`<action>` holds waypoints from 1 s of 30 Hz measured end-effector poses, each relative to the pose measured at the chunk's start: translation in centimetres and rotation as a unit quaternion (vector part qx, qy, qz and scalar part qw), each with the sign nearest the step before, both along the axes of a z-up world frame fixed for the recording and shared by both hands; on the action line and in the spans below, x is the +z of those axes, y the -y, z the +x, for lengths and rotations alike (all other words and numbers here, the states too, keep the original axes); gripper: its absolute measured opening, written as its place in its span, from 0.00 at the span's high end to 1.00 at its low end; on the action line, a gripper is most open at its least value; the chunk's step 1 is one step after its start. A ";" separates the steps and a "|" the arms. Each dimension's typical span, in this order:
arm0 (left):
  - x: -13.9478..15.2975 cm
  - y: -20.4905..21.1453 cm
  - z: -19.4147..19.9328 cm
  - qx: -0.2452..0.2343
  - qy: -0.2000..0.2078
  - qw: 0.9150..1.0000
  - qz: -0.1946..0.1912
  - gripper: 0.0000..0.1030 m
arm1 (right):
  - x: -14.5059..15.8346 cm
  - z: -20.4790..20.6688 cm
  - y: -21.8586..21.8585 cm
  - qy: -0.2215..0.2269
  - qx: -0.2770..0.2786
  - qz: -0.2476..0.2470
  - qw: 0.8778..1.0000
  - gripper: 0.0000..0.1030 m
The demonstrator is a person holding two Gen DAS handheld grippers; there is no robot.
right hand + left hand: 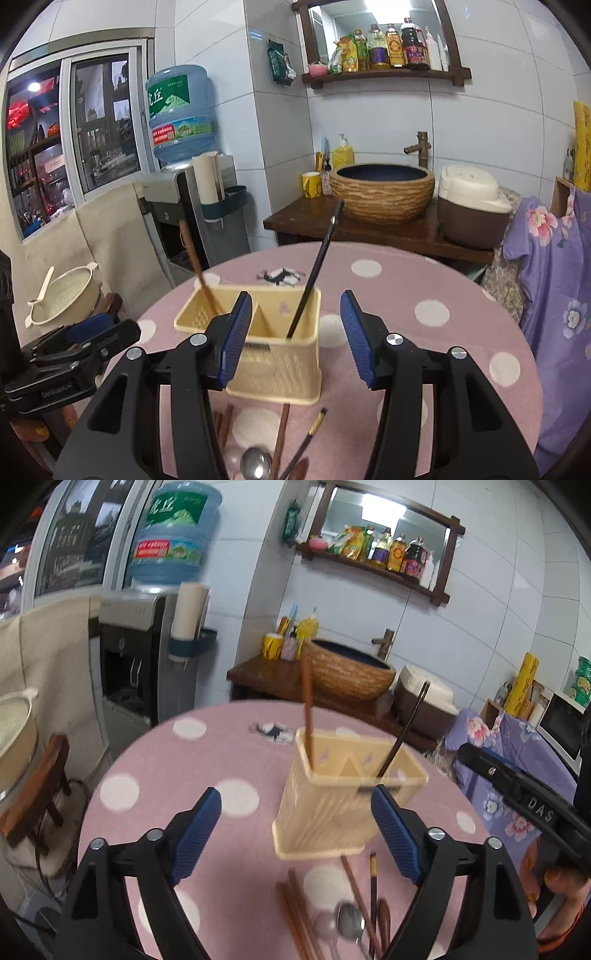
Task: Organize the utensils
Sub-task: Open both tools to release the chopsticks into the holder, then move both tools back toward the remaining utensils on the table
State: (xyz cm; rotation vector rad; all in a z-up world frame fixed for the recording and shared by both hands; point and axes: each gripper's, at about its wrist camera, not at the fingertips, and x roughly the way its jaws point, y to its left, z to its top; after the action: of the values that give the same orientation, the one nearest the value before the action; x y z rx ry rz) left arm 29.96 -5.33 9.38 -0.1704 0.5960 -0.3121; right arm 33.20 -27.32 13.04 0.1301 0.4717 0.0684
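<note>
On the pink polka-dot table, toward its middle, stood a cream utensil caddy with a brown chopstick in one compartment and a black chopstick in another. Both the left gripper and the right gripper hung above it, jaws apart and holding nothing. At the near edge lay loose chopsticks and a metal spoon, partly hidden by the gripper frames and cut off below; those in the left view were blurred.
</note>
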 end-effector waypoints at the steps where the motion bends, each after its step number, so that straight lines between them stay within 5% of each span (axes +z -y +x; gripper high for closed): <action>1: -0.8 -0.4 -0.3 0.000 -0.012 1.000 -0.002 0.18 | -0.5 -0.4 -0.1 -0.007 0.000 -0.004 1.000 0.47; 9: -7.0 -1.5 -2.9 0.010 -0.088 0.996 0.030 0.14 | -6.3 -3.0 -1.2 -0.063 0.029 -0.029 0.997 0.39; 12: -8.0 -1.4 -3.9 0.014 -0.083 0.995 0.049 0.10 | -8.6 -4.2 -1.6 -0.077 0.029 -0.037 0.996 0.31; 21: -9.4 -0.6 -6.2 0.041 -0.046 0.992 0.107 0.05 | -13.0 -8.1 -1.2 -0.092 0.001 -0.020 0.996 0.27; 30: -11.4 -0.5 -6.6 0.015 -0.091 0.990 0.102 0.06 | -14.9 -9.7 -0.5 -0.106 -0.028 -0.032 0.993 0.22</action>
State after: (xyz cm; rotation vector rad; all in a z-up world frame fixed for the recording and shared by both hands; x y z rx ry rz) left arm 23.32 -4.85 -2.02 -0.0111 0.8019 -0.2052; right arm 23.52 -26.87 -1.91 0.0877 0.6816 -0.0162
